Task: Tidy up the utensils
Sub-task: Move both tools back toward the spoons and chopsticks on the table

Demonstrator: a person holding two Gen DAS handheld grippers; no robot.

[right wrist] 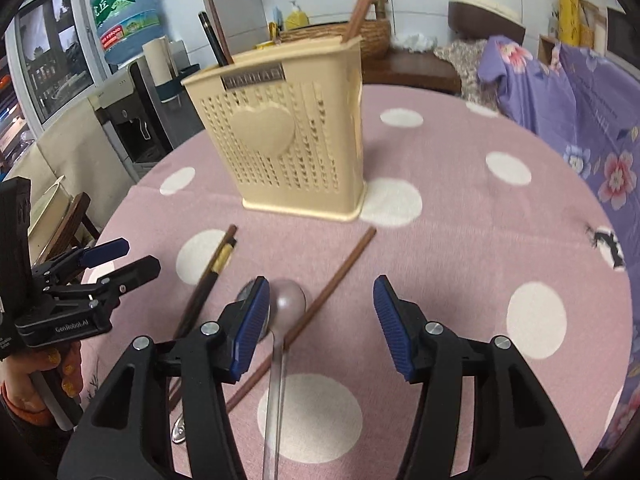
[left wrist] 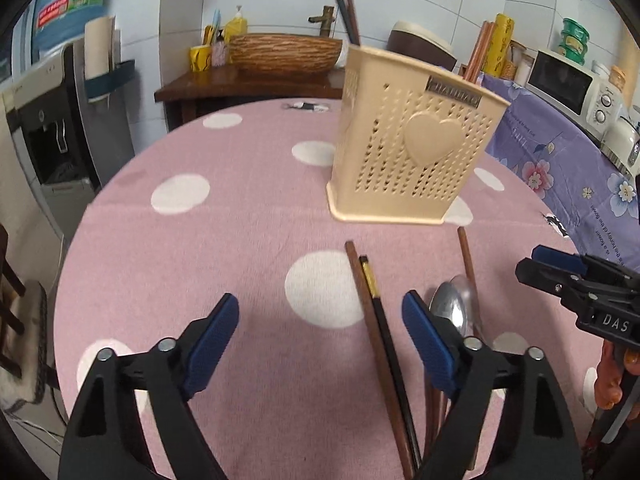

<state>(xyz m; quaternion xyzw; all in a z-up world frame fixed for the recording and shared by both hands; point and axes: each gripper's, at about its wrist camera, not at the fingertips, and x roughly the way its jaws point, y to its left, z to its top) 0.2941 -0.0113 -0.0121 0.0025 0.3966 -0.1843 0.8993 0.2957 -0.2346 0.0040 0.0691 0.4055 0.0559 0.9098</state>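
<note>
Two grippers of yours hover over the pink polka-dot tablecloth (right wrist: pixel 460 208), both spread wide and holding nothing: the left gripper (left wrist: pixel 320 340) and the right gripper (right wrist: pixel 320 320). Beyond them the beige perforated holder (left wrist: pixel 408 148) stands upright with chopsticks inside. Nearer you, loose chopsticks (left wrist: pixel 380 340) lie flat on the cloth, just beside a metal spoon (right wrist: pixel 286 304).
</note>
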